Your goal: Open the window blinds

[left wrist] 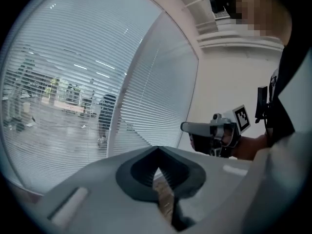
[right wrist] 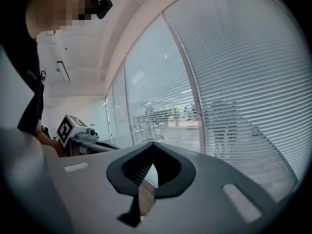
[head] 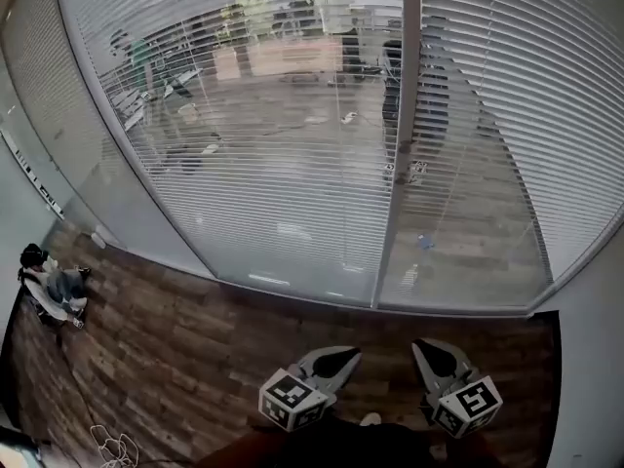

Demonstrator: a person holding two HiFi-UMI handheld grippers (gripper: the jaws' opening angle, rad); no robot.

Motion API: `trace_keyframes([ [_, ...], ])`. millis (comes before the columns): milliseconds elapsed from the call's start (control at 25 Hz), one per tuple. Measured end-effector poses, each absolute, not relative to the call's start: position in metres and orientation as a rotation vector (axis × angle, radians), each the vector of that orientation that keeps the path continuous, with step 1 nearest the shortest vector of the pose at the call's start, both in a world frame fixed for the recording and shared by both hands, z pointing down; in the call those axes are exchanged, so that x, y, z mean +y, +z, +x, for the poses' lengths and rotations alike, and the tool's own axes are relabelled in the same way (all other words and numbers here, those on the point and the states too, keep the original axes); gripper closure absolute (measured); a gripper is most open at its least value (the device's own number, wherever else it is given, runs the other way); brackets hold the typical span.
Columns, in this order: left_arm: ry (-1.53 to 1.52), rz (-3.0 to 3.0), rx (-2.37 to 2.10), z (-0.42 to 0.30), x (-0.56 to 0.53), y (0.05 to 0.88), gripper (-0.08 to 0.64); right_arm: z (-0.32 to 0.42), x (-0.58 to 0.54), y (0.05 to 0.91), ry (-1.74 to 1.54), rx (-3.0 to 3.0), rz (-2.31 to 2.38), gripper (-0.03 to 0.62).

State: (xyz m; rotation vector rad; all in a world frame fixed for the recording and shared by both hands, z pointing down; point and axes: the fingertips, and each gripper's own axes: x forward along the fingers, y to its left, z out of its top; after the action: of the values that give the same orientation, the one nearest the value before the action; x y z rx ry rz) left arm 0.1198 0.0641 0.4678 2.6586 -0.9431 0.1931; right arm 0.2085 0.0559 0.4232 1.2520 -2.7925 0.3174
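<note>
The window blinds (head: 283, 154) hang over a tall glass wall ahead of me. Their white horizontal slats are tilted enough to show the space beyond. A grey upright frame post (head: 398, 144) splits the blinds into two panels. Low in the head view, my left gripper (head: 355, 352) and right gripper (head: 418, 343) are held side by side, pointing at the window's base and well short of the slats. Both are shut with nothing between the jaws. The left gripper (left wrist: 157, 148) faces the blinds (left wrist: 73, 91), with the right gripper (left wrist: 195, 127) beside it. My right gripper (right wrist: 152, 144) faces the blinds (right wrist: 234, 82).
Brown wood-plank floor (head: 195, 349) runs up to the window sill. At the far left lies a dark device with cables (head: 51, 283), and a loose white cable (head: 117, 447) sits near the bottom left. A plain wall (head: 595, 359) closes the right side.
</note>
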Motion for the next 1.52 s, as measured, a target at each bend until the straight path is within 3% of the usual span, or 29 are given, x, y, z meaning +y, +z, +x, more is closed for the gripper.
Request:
trace_keyframes([
  [800, 0.178, 2.739, -1.013, 0.023, 0.056, 0.429, 0.558, 0.132, 0.07, 0.404, 0.258, -2.793, 1.363, 0.568],
  [1520, 0.118, 2.762, -0.984, 0.011, 0.049, 0.421, 0.558, 0.119, 0.064, 0.41, 0.261, -2.757, 1.421, 0.568],
])
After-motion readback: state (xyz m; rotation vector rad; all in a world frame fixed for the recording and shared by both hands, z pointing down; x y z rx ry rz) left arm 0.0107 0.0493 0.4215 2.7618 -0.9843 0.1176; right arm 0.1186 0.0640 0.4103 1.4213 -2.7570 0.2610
